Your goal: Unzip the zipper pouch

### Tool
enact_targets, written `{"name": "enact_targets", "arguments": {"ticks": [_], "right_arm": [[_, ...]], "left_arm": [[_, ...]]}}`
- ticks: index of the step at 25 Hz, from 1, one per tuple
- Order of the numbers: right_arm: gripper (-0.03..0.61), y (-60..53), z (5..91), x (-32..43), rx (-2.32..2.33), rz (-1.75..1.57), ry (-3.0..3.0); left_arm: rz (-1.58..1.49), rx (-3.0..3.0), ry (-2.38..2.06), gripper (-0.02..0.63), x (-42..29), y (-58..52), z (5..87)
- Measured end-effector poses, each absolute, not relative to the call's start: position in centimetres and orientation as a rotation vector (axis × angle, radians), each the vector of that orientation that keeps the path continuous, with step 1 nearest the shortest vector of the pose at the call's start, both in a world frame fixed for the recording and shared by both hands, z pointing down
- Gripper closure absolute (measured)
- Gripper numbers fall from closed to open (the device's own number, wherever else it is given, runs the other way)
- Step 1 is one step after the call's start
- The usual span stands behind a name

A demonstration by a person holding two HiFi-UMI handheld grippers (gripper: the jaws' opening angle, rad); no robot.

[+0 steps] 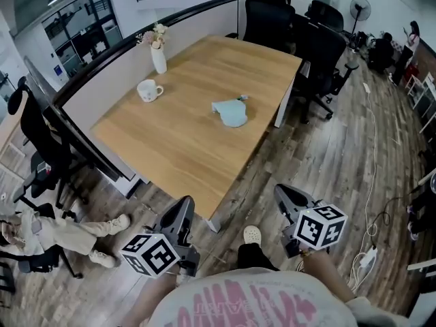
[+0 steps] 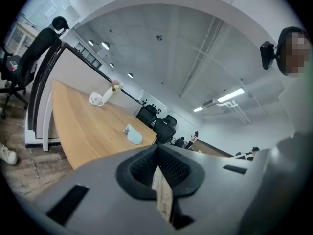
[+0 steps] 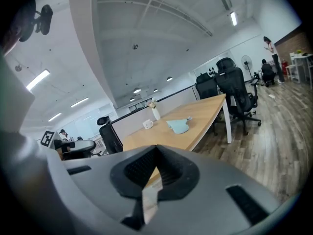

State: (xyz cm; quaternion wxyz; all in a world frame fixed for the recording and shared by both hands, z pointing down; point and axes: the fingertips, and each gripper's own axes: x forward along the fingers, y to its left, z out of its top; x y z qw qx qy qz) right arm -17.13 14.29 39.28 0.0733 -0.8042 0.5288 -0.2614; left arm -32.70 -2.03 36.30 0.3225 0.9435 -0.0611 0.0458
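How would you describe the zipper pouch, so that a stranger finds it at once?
Start from the big wooden table. The pouch lies flat near the edge facing the black office chairs, away from the partition. It alone is soft and pale blue-green; the mug and the flower vase are white and stand upright.
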Motion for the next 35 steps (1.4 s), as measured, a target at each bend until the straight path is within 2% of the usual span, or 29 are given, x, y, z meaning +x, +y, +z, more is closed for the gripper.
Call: {"name": "enact_targets", "arguments": {"ticks": [14, 27, 29, 30, 31, 33, 35], "right_arm": [[0.581, 7.5, 37.6, 2.5, -2.286, -0.788, 1.816], [0.581, 8.3, 41.8, 13.9, -2.281, -0.915, 1.681], [0.581, 8.6, 42.6, 15.7, -2.296, -0.939, 1.646], [0.581, 8.6, 43.0, 16.8, -2.304, -0.950, 1.630], [0.581, 8.4, 43.4, 17.9, -2.310, -0.961, 1.614], [0.581, 7.4, 43.9, 20.4, -2.310, -0.982, 1.592], [0.581, 5.8, 44.0, 22.9, -2.305, -1.000, 1.602]], "left_arm": [[0.051, 2.457, -0.345, 0.611, -14.7, -6.2, 35.8], [0.224, 2.406, -0.519, 0.607, -5.7, -13.7, 41.4], [0.241, 2.337, -0.499, 0.554, -4.2, -15.4, 42.8], [0.237, 2.297, -0.485, 0.484, -3.4, -16.2, 43.3], [0.227, 2.258, -0.472, 0.454, -2.5, -17.0, 43.7], [0.216, 2.183, -0.452, 0.441, -0.8, -18.6, 44.5], [0.248, 2.116, -0.421, 0.389, 1.1, -19.9, 45.8]]}}
